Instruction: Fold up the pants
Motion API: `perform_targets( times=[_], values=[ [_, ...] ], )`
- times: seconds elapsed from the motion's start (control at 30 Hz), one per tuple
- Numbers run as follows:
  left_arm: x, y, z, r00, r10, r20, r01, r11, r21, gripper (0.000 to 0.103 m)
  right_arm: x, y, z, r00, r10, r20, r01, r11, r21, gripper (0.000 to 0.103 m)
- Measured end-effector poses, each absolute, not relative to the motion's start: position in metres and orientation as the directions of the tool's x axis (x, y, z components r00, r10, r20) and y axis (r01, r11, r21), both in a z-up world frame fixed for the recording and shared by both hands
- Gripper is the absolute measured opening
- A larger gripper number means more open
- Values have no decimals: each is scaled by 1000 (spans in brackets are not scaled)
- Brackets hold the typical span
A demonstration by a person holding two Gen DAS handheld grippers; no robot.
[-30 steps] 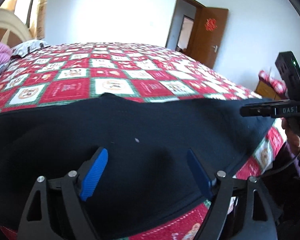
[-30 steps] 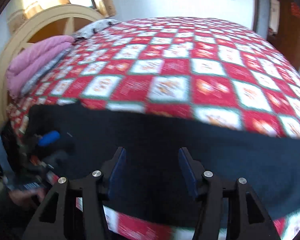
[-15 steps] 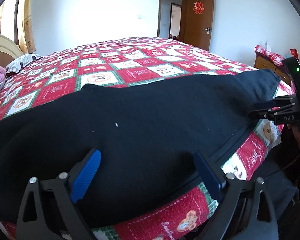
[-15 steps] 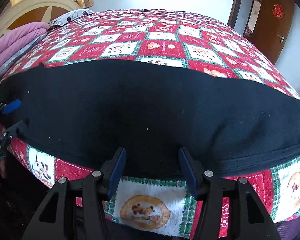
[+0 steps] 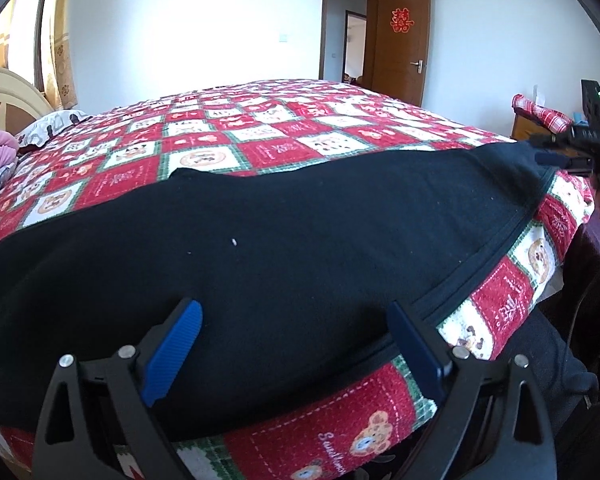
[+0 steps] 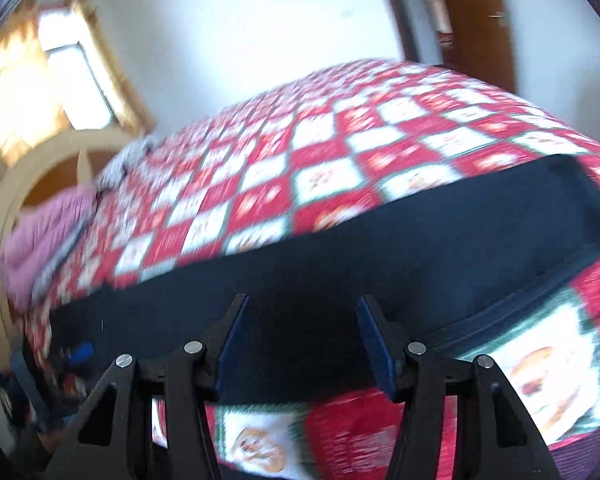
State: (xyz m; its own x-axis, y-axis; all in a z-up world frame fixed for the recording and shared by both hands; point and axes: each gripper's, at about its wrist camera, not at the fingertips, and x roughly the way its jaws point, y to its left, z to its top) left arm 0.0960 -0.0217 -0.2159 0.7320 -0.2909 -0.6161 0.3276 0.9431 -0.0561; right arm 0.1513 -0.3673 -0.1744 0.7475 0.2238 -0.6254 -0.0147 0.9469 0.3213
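Across the lower half of both frames, the pants [image 5: 300,248] lay flat along the bed's [image 5: 260,136] near edge — you had let them settle. Your left gripper [image 5: 296,348] and right gripper [image 6: 300,340] both gaped wide, holding nothing — ready for a fold.

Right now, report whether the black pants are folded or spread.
Spread: the black fabric pants lie flat in one long strip along the red checked quilt's near edge.
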Motion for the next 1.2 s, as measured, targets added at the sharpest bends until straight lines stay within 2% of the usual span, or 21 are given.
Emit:
perform_targets(
  times=[0.17, 0.3, 0.5, 0.67, 0.73, 0.8, 1.2],
  values=[
    [92, -14, -207, 763, -275, -585, 299, 953, -59, 96, 142, -440, -151, 826, 87, -557, 170, 903, 394, 56],
    [92, -8, -201, 779, -261, -570, 269, 961, -73, 96, 127, -508, -152, 834, 23, -551, 330, 779, 532, 56],
    [96, 1, -203, 768, -243, -592, 233, 968, -94, 96, 111, -567, -172, 836, 88, -542, 405, 567, 717, 56],
    [91, 11, -193, 786, -228, -575, 210, 973, -98, 96, 116, -570, -178, 831, 120, -544, 402, 546, 735, 53],
    [90, 17, -191, 788, -226, -573, 195, 974, -117, 96, 117, -570, -179, 845, 148, -514, 365, 543, 756, 53],
    [88, 20, -190, 788, -232, -571, 188, 973, -136, 97, 121, -572, -184, 844, 153, -514, 364, 541, 758, 49],
    [87, 12, -194, 778, -249, -577, 212, 968, -133, 96, 131, -562, -183, 860, 72, -505, 343, 650, 678, 47]
  ],
)
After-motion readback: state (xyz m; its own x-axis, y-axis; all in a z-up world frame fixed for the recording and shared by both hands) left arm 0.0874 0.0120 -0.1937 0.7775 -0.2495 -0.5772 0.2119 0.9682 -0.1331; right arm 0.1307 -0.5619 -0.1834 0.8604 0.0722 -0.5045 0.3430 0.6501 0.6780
